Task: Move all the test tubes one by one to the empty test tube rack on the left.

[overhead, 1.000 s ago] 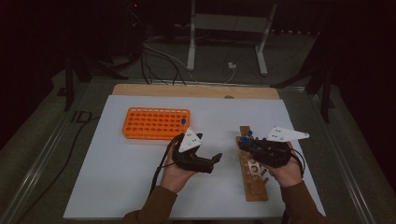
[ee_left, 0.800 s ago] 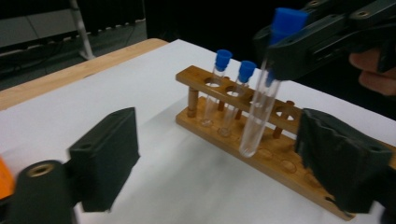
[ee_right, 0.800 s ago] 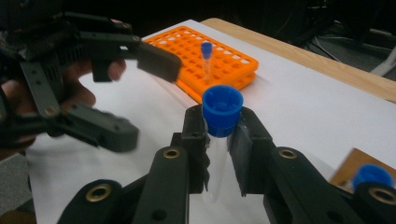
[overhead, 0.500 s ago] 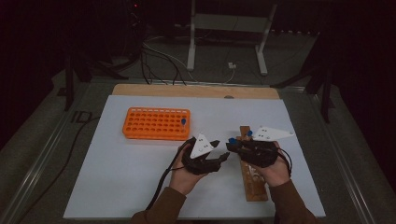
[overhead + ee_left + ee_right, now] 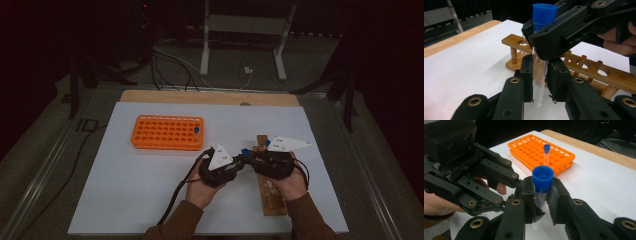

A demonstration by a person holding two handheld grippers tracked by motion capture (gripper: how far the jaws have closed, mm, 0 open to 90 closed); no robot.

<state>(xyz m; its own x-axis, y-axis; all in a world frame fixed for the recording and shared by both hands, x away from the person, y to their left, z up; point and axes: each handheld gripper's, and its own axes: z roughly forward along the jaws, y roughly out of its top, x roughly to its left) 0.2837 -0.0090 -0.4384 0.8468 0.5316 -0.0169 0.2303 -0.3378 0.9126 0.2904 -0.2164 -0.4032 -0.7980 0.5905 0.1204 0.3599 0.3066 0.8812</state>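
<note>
A clear test tube with a blue cap [image 5: 539,50] stood upright at the centre of both gripper views, above the white bench [image 5: 150,175]. You had both tools on it. Your left tool [image 5: 539,75] clamped the glass low down; your right tool [image 5: 541,195] gripped it just under the cap. In the high view the two tools met at lower centre, over the near end of the wooden rack [image 5: 270,197]. The hand-over looked half done: neither tool had let go. One capped tube [image 5: 196,131] already stood in the orange rack [image 5: 167,132], at centre left. This tube had yet to reach it, and the orange rack's other holes looked empty.
</note>
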